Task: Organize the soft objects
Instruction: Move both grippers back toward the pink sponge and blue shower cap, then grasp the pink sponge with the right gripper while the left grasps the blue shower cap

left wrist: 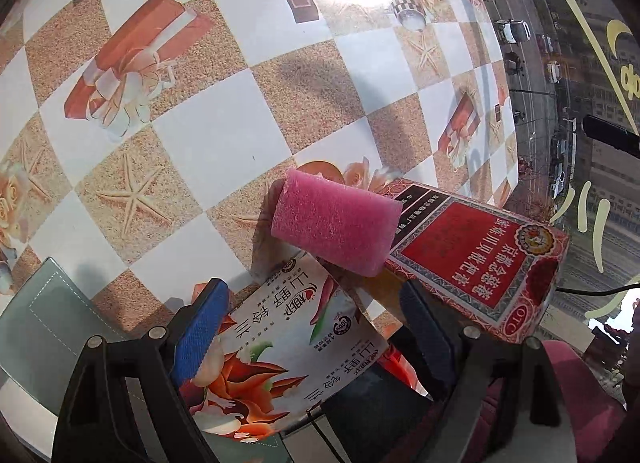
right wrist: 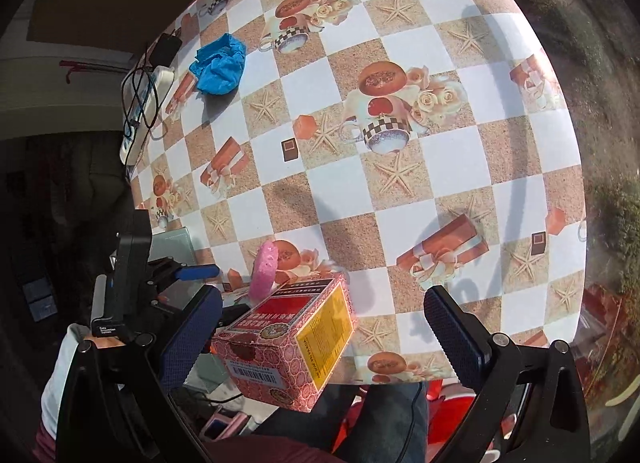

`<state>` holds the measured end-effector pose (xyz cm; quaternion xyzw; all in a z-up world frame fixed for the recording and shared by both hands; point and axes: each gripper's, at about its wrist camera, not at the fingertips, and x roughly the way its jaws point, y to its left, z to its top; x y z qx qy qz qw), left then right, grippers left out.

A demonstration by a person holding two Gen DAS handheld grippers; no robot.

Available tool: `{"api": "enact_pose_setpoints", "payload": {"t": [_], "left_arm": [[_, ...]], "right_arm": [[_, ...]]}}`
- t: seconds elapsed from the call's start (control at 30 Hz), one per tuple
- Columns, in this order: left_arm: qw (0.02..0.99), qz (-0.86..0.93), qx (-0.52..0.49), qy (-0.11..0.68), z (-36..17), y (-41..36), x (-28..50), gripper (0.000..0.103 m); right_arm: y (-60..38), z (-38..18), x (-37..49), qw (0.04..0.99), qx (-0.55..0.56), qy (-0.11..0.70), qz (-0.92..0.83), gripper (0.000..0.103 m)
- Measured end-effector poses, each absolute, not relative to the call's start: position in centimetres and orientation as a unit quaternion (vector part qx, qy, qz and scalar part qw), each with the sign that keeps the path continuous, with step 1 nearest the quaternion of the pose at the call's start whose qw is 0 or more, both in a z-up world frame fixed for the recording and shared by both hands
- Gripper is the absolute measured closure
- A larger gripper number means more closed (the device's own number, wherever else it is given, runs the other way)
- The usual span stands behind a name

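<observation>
Round table [right wrist: 400, 191] with checkered starfish-and-gift-box cloth, filling both views. Power strip [right wrist: 146, 111] with cables at far left edge. Red medicine box [right wrist: 288, 343] at near edge, overhanging slightly, long axis running near-to-far and a bit rightward. Printed snack packet [left wrist: 280, 347] lying flat just left of box, near edge. Crumpled blue soft item [right wrist: 218, 65], maybe cloth or glove, far left, well apart from everything else. Pink sponge [left wrist: 336, 221] propped tilted, leaning against far-left end of box, lower edge over packet; long axis roughly left-right in left wrist view, seen edge-on from right wrist view.

Left gripper [left wrist: 316, 327] jaws apart, nothing clamped, straddling packet, sponge straight ahead and just beyond fingertips. Right gripper [right wrist: 324, 335] jaws wide apart, empty, box between them, sponge ahead-left behind box.

Judgement: left nearer to sponge, clear straight approach; right blocked by box. Sponge long axis lying across left jaw gap, so likely needing wrist turn or grab across short side. Blue item a far reach for either.
</observation>
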<state>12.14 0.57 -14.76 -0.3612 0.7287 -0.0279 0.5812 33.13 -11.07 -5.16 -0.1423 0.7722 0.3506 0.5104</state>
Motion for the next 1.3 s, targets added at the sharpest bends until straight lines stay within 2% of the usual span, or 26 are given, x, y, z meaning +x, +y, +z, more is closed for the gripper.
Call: {"api": "enact_pose_setpoints", "payload": {"t": [0.1, 0.13, 0.2, 0.4, 0.53, 0.77, 1.1, 1.3], "left_arm": [[0.569, -0.003, -0.376, 0.731, -15.9, 1.9, 12.9, 0.012], [0.573, 0.006, -0.388, 0.721, -15.9, 2.5, 13.2, 0.005], [0.601, 0.060, -0.403, 0.687, -15.1, 4.1, 13.9, 0.002], [0.647, 0.184, -0.395, 0.626, -10.7, 7.8, 13.9, 0.001], [0.654, 0.222, -0.366, 0.624, -8.7, 8.5, 11.5, 0.001], [0.631, 0.266, -0.379, 0.622, -8.6, 7.4, 8.3, 0.001], [0.619, 0.259, -0.422, 0.610, -8.0, 8.3, 8.9, 0.000], [0.633, 0.262, -0.394, 0.613, -7.4, 10.1, 12.7, 0.000]], "right_arm": [[-11.5, -5.8, 33.7, 0.510, -0.136, 0.776, 0.344, 0.001], [-11.7, -6.0, 33.7, 0.510, -0.135, 0.777, 0.342, 0.001], [-11.7, -6.5, 33.8, 0.509, -0.135, 0.779, 0.339, 0.001], [-9.6, -8.7, 32.6, 0.483, -0.169, 0.785, 0.350, 0.001], [-7.1, -10.5, 31.2, 0.460, -0.205, 0.782, 0.368, 0.001], [-1.8, -15.3, 28.6, 0.419, -0.263, 0.775, 0.393, 0.001], [0.0, -17.2, 20.8, 0.365, -0.498, 0.568, 0.543, 0.001], [-1.0, -19.4, 19.9, 0.358, -0.529, 0.545, 0.544, 0.001]]}}
